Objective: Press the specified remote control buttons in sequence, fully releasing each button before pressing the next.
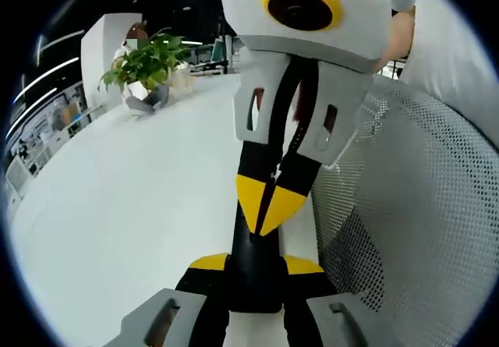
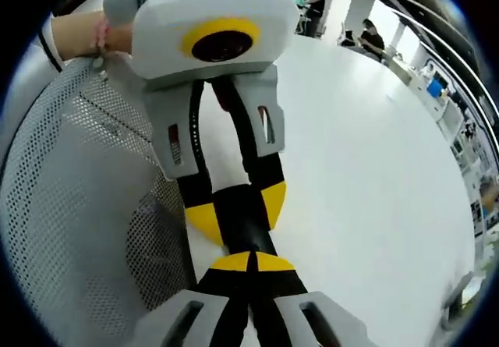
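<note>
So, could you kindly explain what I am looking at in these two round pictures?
There is no robot here. A person holds a two-jaw gripper in each hand, and each gripper carries a fisheye camera looking along its own jaws. In the left gripper view, the left gripper rises from the bottom. It clamps a slim black object, presumably the remote; its buttons cannot be seen. In the right gripper view, the right gripper is shut, with its yellow tips at that object's end. Underneath is a white table with a potted plant. A mesh chair back stands beside it.
</note>
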